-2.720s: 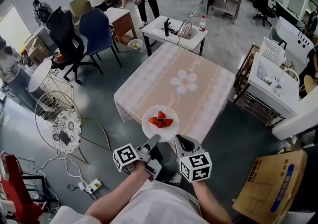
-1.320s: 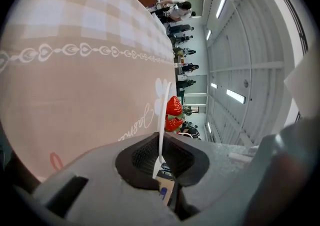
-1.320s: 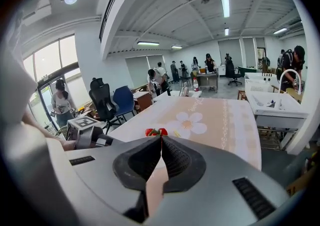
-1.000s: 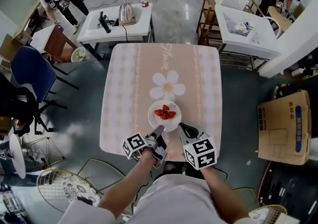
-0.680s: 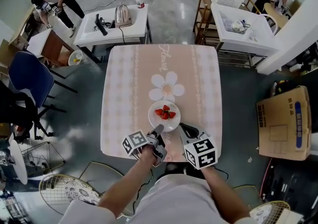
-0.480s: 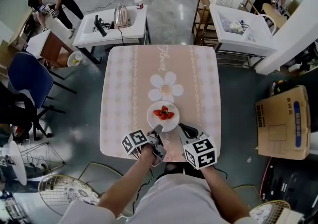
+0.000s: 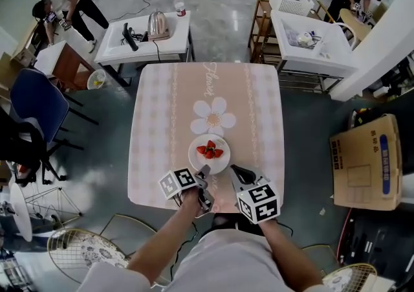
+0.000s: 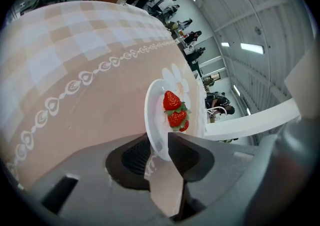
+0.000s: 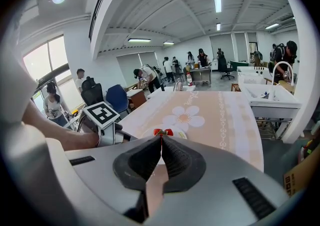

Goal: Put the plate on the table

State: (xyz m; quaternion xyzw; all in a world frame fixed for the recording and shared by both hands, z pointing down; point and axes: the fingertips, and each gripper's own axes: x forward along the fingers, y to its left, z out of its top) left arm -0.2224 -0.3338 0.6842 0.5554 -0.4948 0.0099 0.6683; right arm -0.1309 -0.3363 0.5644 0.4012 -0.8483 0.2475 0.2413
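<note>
Nearest, the left gripper (image 8: 161, 142) has its jaws pinching the near rim of the white plate (image 8: 152, 115) — a thin bite on one edge only, with the whole dish reaching out beyond the tips. The right gripper (image 9: 161, 139) sits just beside it, jaws pressed together with nothing between them. The plate lies just past its tips, so it seems to lend no support.

That is the likely trouble: held by one edge, the plate could droop or twist in the pinch, and a tilt would roll the strawberries (image 8: 175, 112) toward the far lip and off. Letting go before the base is down would drop it, and I cannot tell whether the base touches the cloth.

The plate is round, so it has no long axis. It faces up, and in the head view it looks about level, its rim passing between the left jaws. The berries sit at its middle, a little beyond the tips.

Farther out the table (image 8: 75, 59) spreads ahead, with its flower print (image 7: 213, 116) past the plate. There is plenty of room that way — but the plate hangs near the table's closest edge, so drawing back could leave it overhanging.
</note>
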